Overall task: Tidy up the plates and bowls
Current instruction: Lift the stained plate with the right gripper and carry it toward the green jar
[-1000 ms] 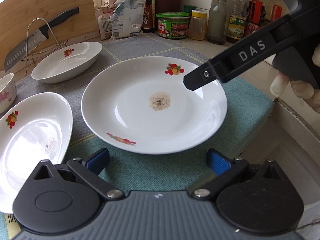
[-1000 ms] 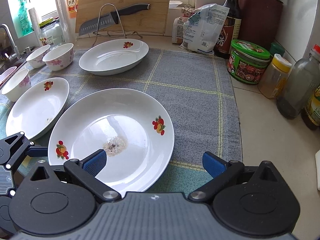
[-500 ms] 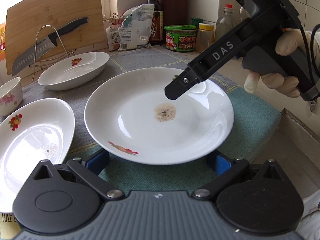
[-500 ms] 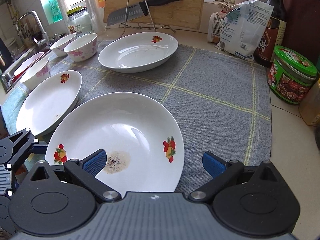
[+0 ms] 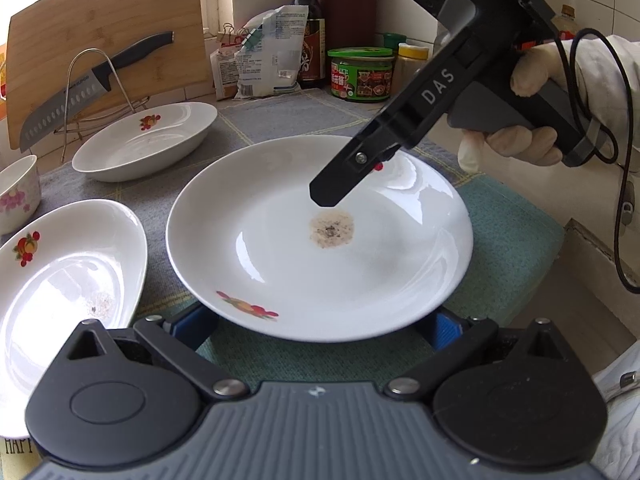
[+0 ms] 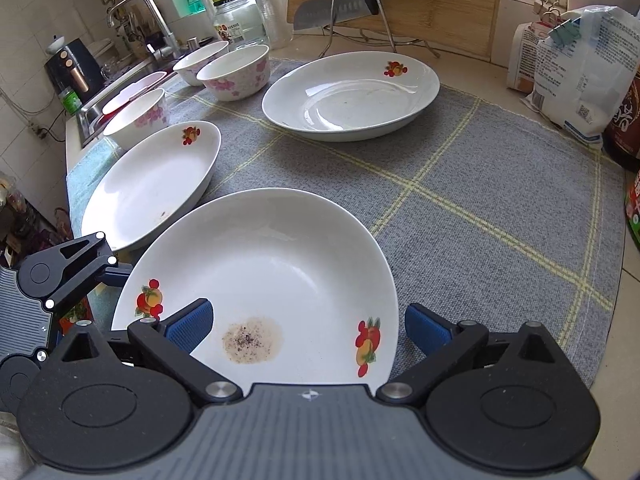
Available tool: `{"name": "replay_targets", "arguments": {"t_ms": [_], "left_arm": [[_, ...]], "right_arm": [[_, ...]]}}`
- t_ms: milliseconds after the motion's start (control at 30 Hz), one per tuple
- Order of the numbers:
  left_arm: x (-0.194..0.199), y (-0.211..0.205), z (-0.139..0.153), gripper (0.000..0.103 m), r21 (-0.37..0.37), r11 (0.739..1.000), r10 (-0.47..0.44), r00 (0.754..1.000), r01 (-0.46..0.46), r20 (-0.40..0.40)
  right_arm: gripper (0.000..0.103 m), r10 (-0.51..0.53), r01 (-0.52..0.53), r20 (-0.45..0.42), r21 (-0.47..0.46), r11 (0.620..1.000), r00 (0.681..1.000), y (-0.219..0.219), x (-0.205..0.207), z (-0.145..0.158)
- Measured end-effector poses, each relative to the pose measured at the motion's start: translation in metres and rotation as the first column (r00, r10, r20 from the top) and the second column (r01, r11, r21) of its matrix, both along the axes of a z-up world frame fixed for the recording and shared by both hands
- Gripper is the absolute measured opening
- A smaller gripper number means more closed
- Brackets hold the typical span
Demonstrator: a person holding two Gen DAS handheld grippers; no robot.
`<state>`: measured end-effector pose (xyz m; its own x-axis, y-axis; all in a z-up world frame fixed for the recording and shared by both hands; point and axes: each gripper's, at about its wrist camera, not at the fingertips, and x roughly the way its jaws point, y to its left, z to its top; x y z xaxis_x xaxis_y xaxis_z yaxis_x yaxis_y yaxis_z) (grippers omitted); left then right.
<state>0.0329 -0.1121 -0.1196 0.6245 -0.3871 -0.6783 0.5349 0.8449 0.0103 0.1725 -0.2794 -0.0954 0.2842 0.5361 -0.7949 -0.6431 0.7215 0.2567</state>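
A large white plate with fruit prints and a brown stain [image 5: 320, 236] [image 6: 264, 272] lies on the mat in front of both grippers. My left gripper [image 5: 318, 326] is open, its blue pads [image 5: 444, 326] low at the plate's near rim on either side. My right gripper [image 6: 308, 328] is open, one pad [image 6: 188, 322] over the plate's inside, the other pad [image 6: 428, 328] outside the rim; in the left wrist view it hovers above the plate's centre [image 5: 332, 196]. Two more fruit-print plates [image 6: 152, 184] [image 6: 352, 96] and three flowered bowls [image 6: 234, 72] [image 6: 138, 118] [image 6: 200, 62] stand farther off.
A grey and teal checked mat [image 6: 480, 184] covers the counter. A knife on a wire stand [image 6: 360, 4] leans by a wooden board at the back. Bags [image 6: 576, 68], jars and bottles [image 5: 360, 74] line the right. A sink with faucet [image 6: 140, 20] lies far left.
Both grippers have moved in on the stained plate. The left pads now sit at its near rim. The right gripper has come down over the plate, one pad inside the rim.
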Motion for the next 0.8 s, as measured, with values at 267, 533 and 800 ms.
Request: {"name": "replay_targets", "arguments": {"t_ms": [267,533,800], "left_arm": [[0.0025,-0.0005,0.0004,0.103,0.006,1.000,-0.010,1.000,0.010,-0.011],[0.0044,-0.0014,0.0014,0.103,0.019,0.999,-0.026,1.000,0.026,-0.012],[0.0089,-0.0023,0.0031,0.103,0.036,0.999,-0.032,0.999,0.033,-0.036]], "right_arm": [[0.103,0.050,-0.049,-0.044,0.034,0.998,0.998,0.0053,0.0055,-0.0026],[0.103,0.064,-0.060,-0.066,0.055,0.997,0.996,0.0056,0.0074,-0.0026],[0.103,0.041,-0.037,-0.070,0.056,0.998,0.997,0.0057,0.0058,-0.0016]]}}
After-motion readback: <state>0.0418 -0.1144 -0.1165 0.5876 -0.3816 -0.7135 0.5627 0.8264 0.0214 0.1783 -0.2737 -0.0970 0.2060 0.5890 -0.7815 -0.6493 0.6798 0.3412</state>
